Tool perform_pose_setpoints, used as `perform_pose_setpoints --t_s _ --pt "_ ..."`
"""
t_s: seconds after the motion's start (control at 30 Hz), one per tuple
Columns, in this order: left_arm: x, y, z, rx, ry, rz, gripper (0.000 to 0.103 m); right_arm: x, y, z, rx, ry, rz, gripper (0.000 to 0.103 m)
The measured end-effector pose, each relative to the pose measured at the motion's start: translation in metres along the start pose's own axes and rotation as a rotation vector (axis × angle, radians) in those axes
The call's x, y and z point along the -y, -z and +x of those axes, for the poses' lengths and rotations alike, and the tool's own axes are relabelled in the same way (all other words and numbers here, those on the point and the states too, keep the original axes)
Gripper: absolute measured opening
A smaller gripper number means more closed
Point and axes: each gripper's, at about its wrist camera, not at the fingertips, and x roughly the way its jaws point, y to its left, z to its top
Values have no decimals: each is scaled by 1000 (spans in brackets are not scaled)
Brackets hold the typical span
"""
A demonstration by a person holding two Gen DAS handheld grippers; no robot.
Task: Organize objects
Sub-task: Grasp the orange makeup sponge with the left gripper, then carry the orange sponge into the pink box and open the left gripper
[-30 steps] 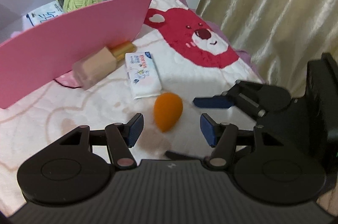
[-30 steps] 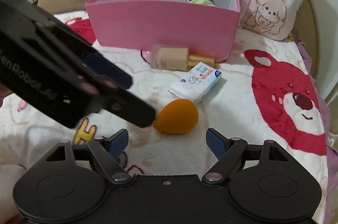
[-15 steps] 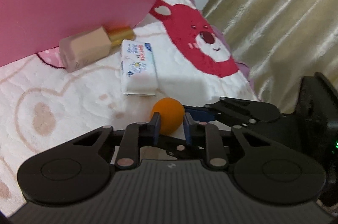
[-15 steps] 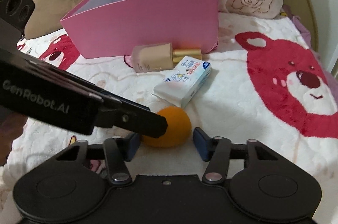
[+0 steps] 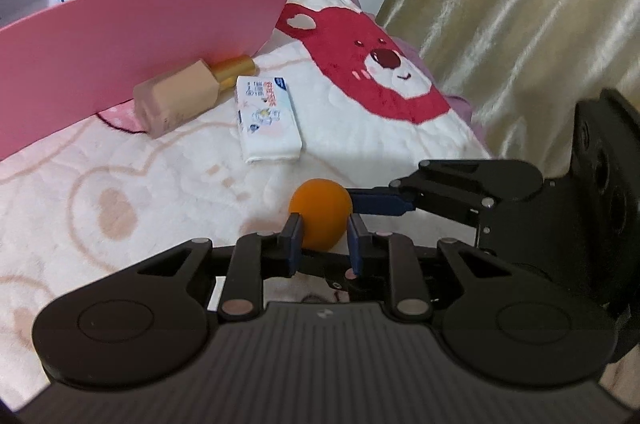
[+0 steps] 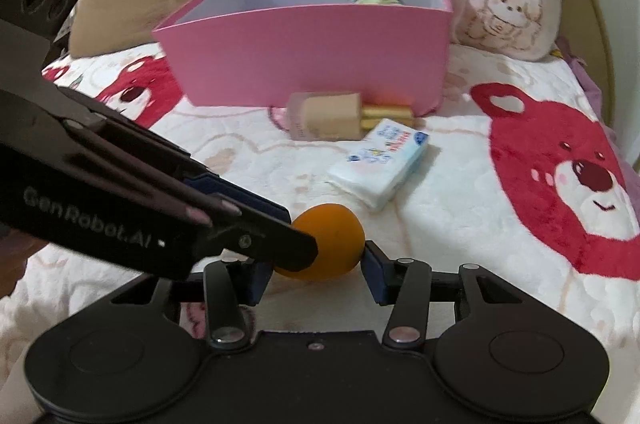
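Your left gripper point(image 5: 322, 238) clamps the orange sponge point(image 5: 320, 216), in front of the pink box point(image 5: 140, 36); your right gripper point(image 6: 316, 278) brackets it, jaws apart.

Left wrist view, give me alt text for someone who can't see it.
The left claw grips an orange egg-shaped makeup sponge on a bear-print blanket. The right claw touches it. Beyond lie a white tissue pack, beige foundation bottle and pink box.
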Motion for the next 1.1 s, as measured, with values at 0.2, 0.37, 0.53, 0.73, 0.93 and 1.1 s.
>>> perform_pose_setpoints --t_s 0.2,0.37,0.53,0.73,0.93,1.1 --pt "4 13 -14 -5 -36 30 26 -21 2 -7 -8 -11 -67 53" --pt "2 17 -14 -35 -52 23 26 -34 6 -10 -13 -1 -107 53" --pt "4 19 -22 -15 -44 25 25 -39 4 -16 -2 6 -110 53" --pt "7 15 -39 -26 -31 29 25 -48 -4 -31 -1 10 -75 53" --pt "9 7 -65 -54 -31 9 25 -60 -17 -46 -10 0 -15 53" --pt "14 -9 -90 -52 -52 52 25 -70 -35 -61 14 -5 -20 53"
